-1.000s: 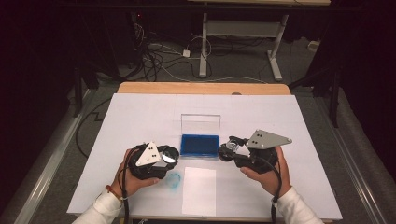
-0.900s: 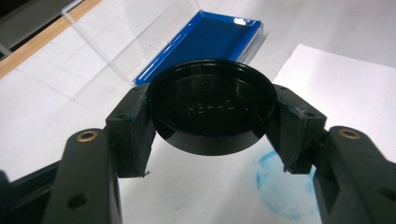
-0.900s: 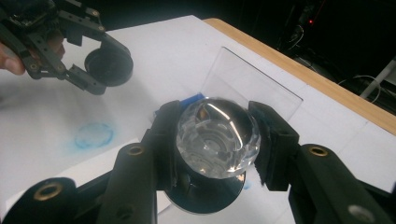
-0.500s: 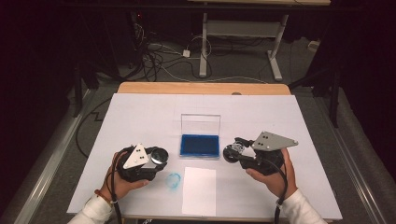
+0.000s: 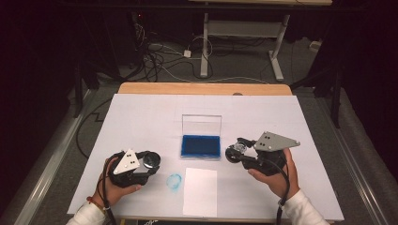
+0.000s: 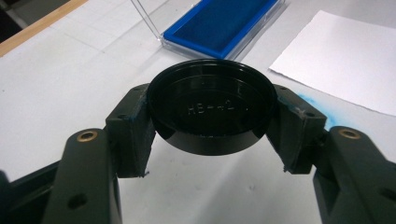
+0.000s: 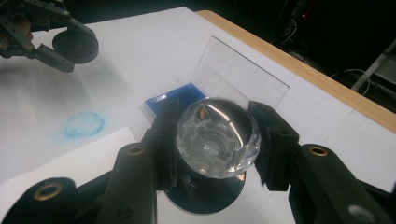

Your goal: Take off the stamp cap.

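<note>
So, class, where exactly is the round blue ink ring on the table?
In the high view the blue ink ring lies on the white table cover, just left of the white sheet of paper, in front of the blue ink pad and right of the left gripper.

A table (image 5: pixel 141 117) with a white top carries everything; a strip of bare wood shows along its far edge. Near the middle lies an ink pad (image 5: pixel 201 146), its blue bed facing up and its clear lid (image 5: pixel 201 125) standing upright along the far side. Just in front of the pad, toward the near edge, lies a white paper sheet (image 5: pixel 200 191). Beside the sheet's left edge, the top bears a faint blue ring-shaped stain (image 5: pixel 174 181), close to the sheet but apart from it.
</note>
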Demonstrator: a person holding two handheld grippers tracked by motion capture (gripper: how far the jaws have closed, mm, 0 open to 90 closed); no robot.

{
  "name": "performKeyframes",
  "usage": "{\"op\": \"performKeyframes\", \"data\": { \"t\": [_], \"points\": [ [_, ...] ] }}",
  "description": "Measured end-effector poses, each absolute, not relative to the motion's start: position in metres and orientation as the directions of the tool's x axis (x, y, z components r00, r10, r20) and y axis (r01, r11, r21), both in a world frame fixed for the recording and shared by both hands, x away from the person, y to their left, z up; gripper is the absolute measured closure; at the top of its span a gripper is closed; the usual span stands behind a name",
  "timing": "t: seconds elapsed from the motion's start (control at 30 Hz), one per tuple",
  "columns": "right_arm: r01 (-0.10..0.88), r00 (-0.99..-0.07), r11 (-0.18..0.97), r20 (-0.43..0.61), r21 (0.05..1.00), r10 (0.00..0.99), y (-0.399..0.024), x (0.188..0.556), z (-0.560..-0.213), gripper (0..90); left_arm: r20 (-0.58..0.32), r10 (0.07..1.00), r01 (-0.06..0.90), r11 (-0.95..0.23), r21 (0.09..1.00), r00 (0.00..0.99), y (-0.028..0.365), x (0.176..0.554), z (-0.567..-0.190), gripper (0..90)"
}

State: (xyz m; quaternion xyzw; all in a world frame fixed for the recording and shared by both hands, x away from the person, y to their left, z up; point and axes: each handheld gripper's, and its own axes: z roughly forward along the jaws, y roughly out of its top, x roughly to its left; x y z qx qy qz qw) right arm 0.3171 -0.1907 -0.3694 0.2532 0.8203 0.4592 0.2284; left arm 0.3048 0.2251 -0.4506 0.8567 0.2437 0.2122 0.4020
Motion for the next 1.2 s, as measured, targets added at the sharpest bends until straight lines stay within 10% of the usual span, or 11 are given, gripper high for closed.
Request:
{"op": "performKeyframes", "data": {
  "t": [1.2],
  "points": [
    [0.198, -0.783, 0.481, -0.157, 0.854, 0.602, -0.174, 0.321, -0.372, 57.1, 0.142, 0.587, 0.282, -0.569, 0.772, 0.797, 0.234, 0.294, -0.461, 36.3]
  ]
}}
